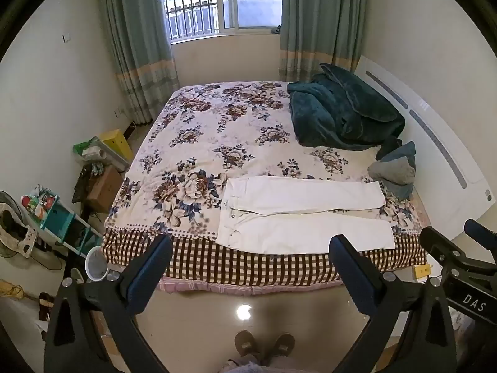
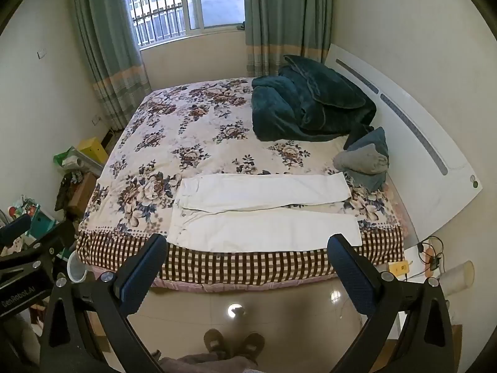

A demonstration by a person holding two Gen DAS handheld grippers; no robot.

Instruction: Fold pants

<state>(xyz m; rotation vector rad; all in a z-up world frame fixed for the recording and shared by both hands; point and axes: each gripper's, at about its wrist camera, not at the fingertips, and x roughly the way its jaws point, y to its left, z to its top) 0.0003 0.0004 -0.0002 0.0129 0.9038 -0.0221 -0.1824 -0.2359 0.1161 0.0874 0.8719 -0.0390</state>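
Both tools are idle and you're standing back from the bed (image 1: 192, 143). Left gripper (image 1: 251, 245) has its jaws spread as wide as they go, nothing between them. Right gripper (image 2: 248, 245) is the same: fully spread, empty, pointing down toward the near mattress edge.

The white pants (image 1: 298, 214) lie flat on the floral sheet near the front edge of the bed, waistband to your left, cuffs to your right. The legs are splayed in a narrow V, the far leg angled slightly away from the near one. Nothing is folded yet, as far as I can judge.

Suggested first step is leg over leg:
- Step in close first; from here neither tool is anywhere near the fabric.
- Left tool takes the far edge of the waistband, right tool takes the far cuff.
- Come in shallow, slide the lower finger under the cloth and pinch one layer only. The sheet underneath is loose, so expect it to come up with the pants if you dig in.
- Lift both ends together, keep the leg taut between the tools, and lay it down on the near leg with the seams lined up.
- Release, then smooth toward the cuffs before folding lengthwise.

Watch out: the grey pillow (image 1: 393, 169) sits just beside the far cuff, so approach that cuff from the near side. The near leg lies right by the mattress edge, so don't drag it off.
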